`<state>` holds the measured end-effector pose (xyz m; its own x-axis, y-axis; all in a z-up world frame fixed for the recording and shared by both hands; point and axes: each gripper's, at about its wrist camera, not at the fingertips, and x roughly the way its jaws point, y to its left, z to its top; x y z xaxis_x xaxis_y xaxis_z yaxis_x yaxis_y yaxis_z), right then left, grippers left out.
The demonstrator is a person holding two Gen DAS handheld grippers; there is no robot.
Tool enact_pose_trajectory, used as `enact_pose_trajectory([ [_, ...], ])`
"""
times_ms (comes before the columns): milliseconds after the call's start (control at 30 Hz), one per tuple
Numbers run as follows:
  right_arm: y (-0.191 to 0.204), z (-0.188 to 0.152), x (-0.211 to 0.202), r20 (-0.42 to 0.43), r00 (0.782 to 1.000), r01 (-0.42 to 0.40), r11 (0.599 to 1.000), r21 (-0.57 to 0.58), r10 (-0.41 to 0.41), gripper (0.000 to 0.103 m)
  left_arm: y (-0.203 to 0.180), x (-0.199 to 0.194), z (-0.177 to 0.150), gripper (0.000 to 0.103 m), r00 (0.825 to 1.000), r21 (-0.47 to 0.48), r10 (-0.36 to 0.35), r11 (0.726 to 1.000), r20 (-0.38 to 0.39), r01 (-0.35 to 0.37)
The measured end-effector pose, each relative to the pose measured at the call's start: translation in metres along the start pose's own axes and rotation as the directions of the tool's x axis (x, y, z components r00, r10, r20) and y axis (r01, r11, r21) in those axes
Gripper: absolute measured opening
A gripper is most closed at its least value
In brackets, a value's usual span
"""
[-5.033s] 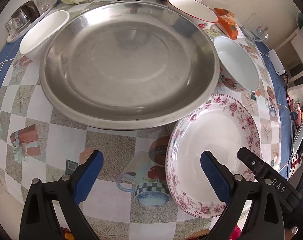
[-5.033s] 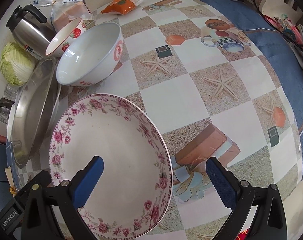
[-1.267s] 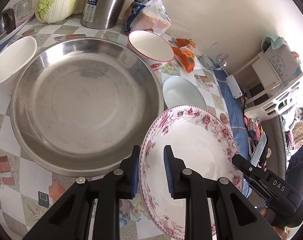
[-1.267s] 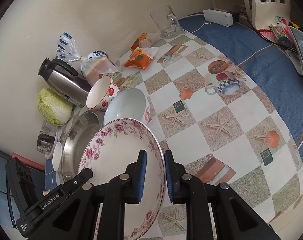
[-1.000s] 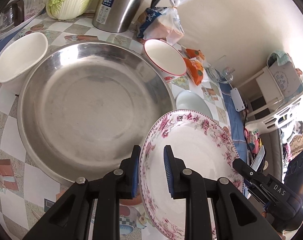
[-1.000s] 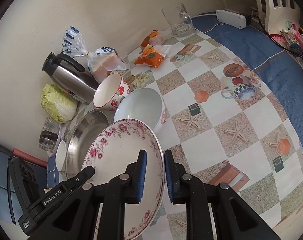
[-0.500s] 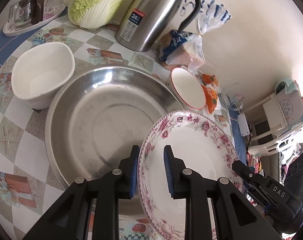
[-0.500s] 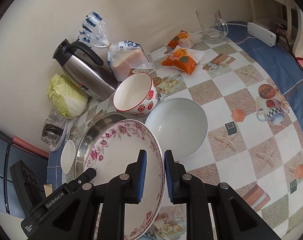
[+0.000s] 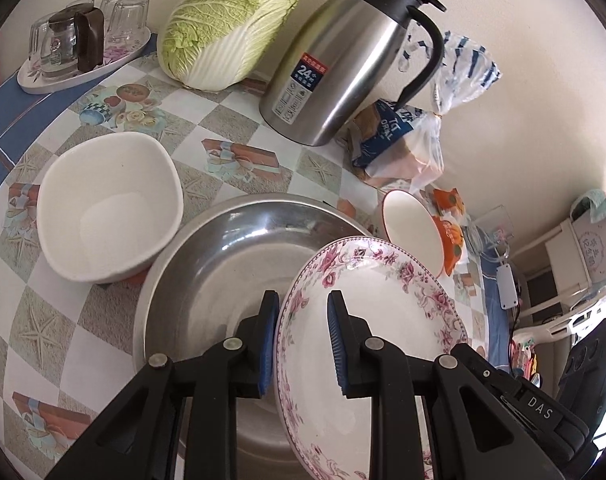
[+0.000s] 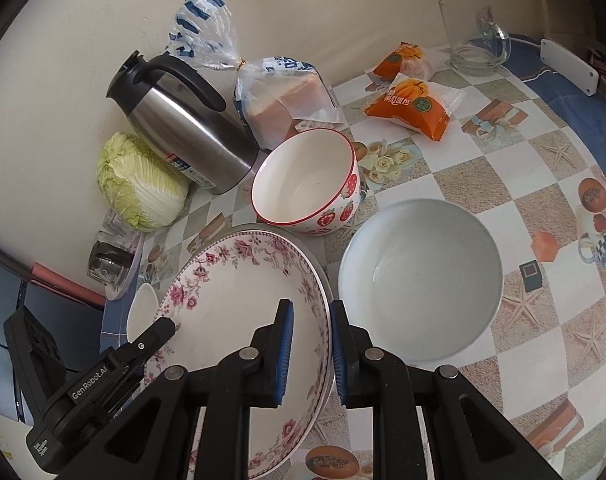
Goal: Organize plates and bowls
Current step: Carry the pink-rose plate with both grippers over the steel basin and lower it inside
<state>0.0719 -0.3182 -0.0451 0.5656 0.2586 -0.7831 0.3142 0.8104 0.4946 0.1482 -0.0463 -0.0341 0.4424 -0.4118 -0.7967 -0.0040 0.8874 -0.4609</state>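
Open steel basin ahead; white bowl left, jug and strawberry bowl crowding behind

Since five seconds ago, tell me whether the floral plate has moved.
Yes. The floral plate was lying on the tablecloth beside the steel basin; now both grippers hold it by opposite rims, lifted and carried over the basin.
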Motion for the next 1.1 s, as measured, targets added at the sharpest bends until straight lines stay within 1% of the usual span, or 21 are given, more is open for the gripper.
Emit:
enact_pose_trajectory([
  [267, 0.008, 0.011, 0.012, 0.004, 1.0, -0.024, 1.0, -0.01, 0.024, 0.02, -0.001, 0.003, 0.018, 0.024, 0.999, -0.003, 0.016, 1.0, 0.028, -0.016],
  [433, 0.01, 0.015, 0.017, 0.011, 0.999, -0.046, 0.999, -0.011, 0.046, 0.02, 0.001, 0.003, 0.023, 0.024, 0.999, 0.003, 0.023, 1.0, 0.036, -0.023],
  [667, 0.014, 0.014, 0.027, -0.008, 0.998, -0.055, 0.998, -0.022, 0.055, 0.02, 0.015, 0.007, 0.023, 0.024, 0.999, -0.032, 0.031, 0.999, 0.014, -0.03],
  [867, 0.018, 0.012, 0.036, -0.035, 0.998, -0.06, 0.998, -0.031, 0.059, 0.019, 0.02, 0.006, 0.024, 0.024, 0.999, -0.043, 0.043, 0.998, 0.006, -0.042],
  [1100, 0.017, 0.012, 0.042, -0.059, 0.997, -0.052, 0.998, -0.029, 0.05, 0.019, 0.023, 0.011, 0.021, 0.024, 0.997, -0.044, 0.069, 0.997, -0.037, -0.071],
])
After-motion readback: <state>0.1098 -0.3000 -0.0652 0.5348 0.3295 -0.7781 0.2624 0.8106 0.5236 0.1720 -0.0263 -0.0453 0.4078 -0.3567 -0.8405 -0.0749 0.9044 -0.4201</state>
